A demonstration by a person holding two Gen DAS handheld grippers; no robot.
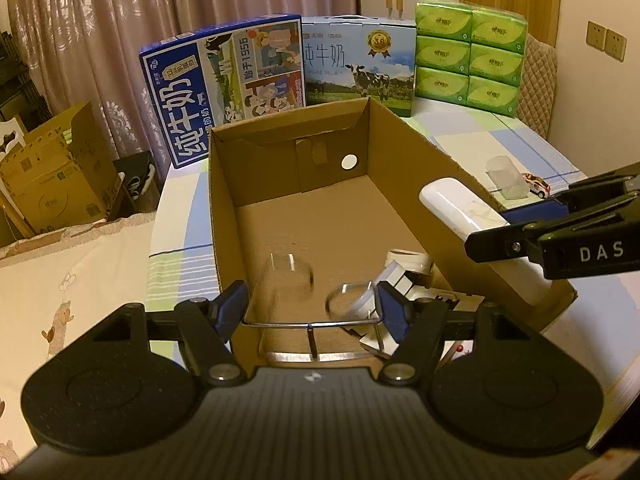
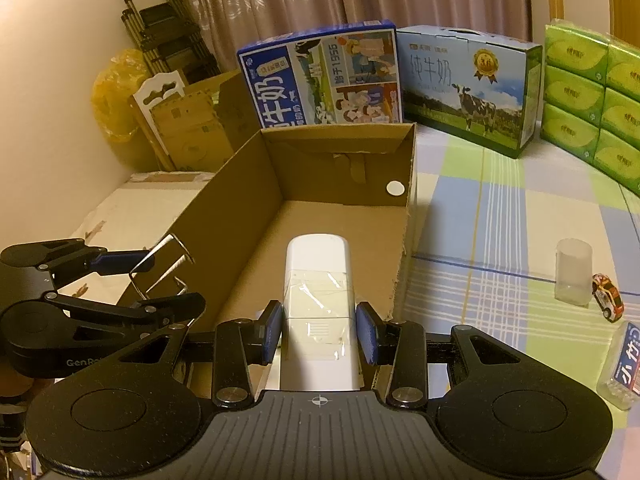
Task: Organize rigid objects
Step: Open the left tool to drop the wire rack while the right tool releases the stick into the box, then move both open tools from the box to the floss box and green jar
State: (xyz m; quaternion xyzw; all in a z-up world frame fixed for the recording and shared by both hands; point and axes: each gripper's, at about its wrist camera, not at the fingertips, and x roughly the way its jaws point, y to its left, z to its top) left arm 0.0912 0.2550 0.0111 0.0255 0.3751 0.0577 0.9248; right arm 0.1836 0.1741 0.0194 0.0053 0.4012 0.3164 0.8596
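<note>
Nearest the right wrist camera, the right tool (image 2: 318,330) is clenched on a white rectangular device (image 2: 318,280), holding it above the open cardboard box (image 2: 224,188). Over the box's near end, the left tool (image 1: 311,306) grips a thin metal wire frame (image 1: 311,324) between its blue pads (image 1: 230,306). Inside lie a clear glass (image 1: 288,276) and white parts (image 1: 408,276).

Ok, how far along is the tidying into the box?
Done: a clear cup and white pieces lie in the cardboard box. In hand: the right gripper holds a white device over it, the left gripper a wire frame. Left: translucent cup, toy car and small packet on the checked cloth.
</note>
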